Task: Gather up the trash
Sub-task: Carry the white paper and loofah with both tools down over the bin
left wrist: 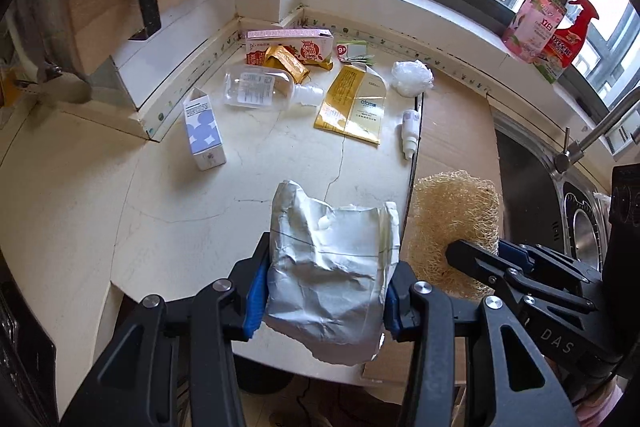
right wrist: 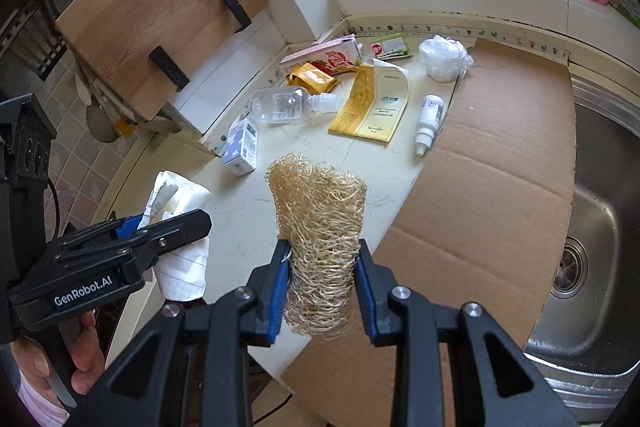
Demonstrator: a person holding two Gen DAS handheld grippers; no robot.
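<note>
- Left tool (left wrist: 326,301): closed on a crumpled white paper pouch (left wrist: 332,267), blue pads pressed against both its sides; pouch held clear above the front edge of the cream, cracked stone worktop (left wrist: 180,227).
- Same left tool seen in the right wrist view at the left (right wrist: 176,227), gripped by a hand (right wrist: 60,367) with a pink sleeve; white pouch (right wrist: 180,223) sticking up past the jaws.
- Right tool (right wrist: 324,291): closed on a tan, fibrous loofah sponge (right wrist: 320,227), pads squeezing its lower part, upper part standing free above the jaws; sponge lifted off the surface.
- Still lying on the worktop, near the back corner: clear plastic bottle with white cap (left wrist: 264,91) on its side; yellow and white flat sachet (left wrist: 354,105) just right of it; orange snack wrapper (left wrist: 288,63) resting against a red and white drink carton (left wrist: 304,47); small green and white packet (left wrist: 352,51) further right.
- Small white box with blue round pattern (left wrist: 202,131) standing upright, apart from the bottle, toward the left.
- Small white dropper bottle (left wrist: 410,131) lying at the edge of a flattened brown cardboard sheet (right wrist: 500,167); crumpled clear plastic bag (left wrist: 412,77) behind it.
- Cardboard sheet spread between the worktop and a stainless steel sink (right wrist: 592,227) on the right.
- Window sill: pink refill pouch (left wrist: 534,27) and red spray bottle (left wrist: 576,27), side by side.
- Wooden board (right wrist: 160,11) with 2 black brackets mounted on the wall at the left.
</note>
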